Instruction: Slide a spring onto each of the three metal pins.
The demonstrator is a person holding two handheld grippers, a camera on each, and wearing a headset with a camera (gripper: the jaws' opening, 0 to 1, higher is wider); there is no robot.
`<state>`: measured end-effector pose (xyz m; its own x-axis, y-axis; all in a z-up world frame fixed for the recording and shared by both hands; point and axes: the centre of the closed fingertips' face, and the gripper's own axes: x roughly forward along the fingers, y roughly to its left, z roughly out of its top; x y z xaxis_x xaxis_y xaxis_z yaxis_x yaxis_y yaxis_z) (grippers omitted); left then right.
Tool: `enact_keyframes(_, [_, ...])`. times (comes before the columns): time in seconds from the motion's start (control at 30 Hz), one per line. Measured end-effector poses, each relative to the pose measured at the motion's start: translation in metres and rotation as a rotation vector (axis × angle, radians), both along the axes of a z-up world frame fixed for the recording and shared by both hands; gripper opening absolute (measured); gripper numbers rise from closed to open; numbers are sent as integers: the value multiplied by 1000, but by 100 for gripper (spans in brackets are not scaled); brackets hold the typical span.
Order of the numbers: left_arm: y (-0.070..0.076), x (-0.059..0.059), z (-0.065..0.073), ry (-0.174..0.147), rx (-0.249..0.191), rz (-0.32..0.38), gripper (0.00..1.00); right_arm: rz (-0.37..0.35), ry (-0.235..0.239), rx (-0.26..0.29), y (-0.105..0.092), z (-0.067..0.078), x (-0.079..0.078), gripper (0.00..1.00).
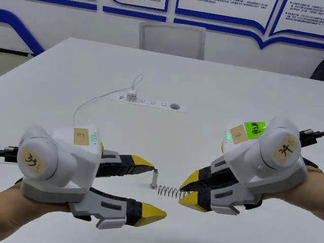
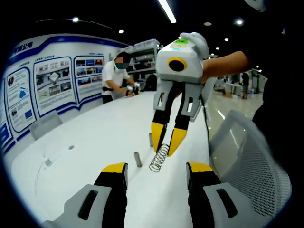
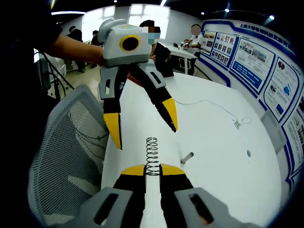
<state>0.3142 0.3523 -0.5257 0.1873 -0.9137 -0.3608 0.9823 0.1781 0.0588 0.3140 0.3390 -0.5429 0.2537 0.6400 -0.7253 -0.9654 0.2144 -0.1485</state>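
While the left tool (image 1: 148,188) hangs over the white worktop (image 1: 212,91) with its yellow-tipped jaws spread wide and holding nothing, a short grey metal pin (image 1: 154,178) stands just ahead of its upper tip. To the right of that pin is a silvery coiled wire spring (image 1: 169,191). Its free end is near the pin's foot, and its other end is pinched between the pressed-together yellow tips of the right tool (image 1: 186,190). Whether the coil touches the worktop cannot be told.

In the left gripper view, the left tool (image 2: 156,168) faces the right tool (image 2: 169,135). The spring (image 2: 159,157) hangs from the right tool's tips, with the pin (image 2: 137,159) just beside the coil. A second pin (image 2: 150,139) stands partly behind the right tool's jaw.

In the right gripper view, the spring (image 3: 152,154) juts forward from the right tool (image 3: 152,170) toward the open gap of the left tool (image 3: 141,124), and the pin (image 3: 186,157) sits off to one side.

Well beyond both tools lies a flat white power strip (image 1: 149,103) with a thin white cable (image 1: 96,98). Past it, a pale grey chair (image 1: 172,39) stands at the worktop's far edge. A grey mesh chair back (image 3: 71,156) stands beside the near edge.
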Motion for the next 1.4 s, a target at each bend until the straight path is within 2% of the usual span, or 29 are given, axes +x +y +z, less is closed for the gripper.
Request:
enact_keyframes(0.13, [1,1,-2,-3,9,-3,50,9,-2,-8,2,-1,-1,11])
enact_keyframes(0.33, [2,0,-6,-9,34,-20,39,52,-3,-15,8,-2,-10,11])
enact_keyframes(0.6, [0,-4,-7,-20,41,-51,23,62,-6,-27,11,-6,-9,11])
enact_keyframes(0.8, [1,-6,-14,-18,69,-64,22,58,-4,-19,12,-5,-8,11])
enact_keyframes(1.0, [1,-7,-16,-10,74,-70,21,69,3,-19,15,-7,-11,11])
enact_keyframes(1.17, [0,-8,-20,-19,97,-86,18,75,9,-16,18,-7,-13,11])
enact_keyframes(1.23, [-1,-11,-21,-2,99,-101,15,78,8,-19,17,-7,-13,11])
enact_keyframes(1.4, [-2,-10,-23,-1,101,-101,13,80,12,-19,17,-8,-12,11])
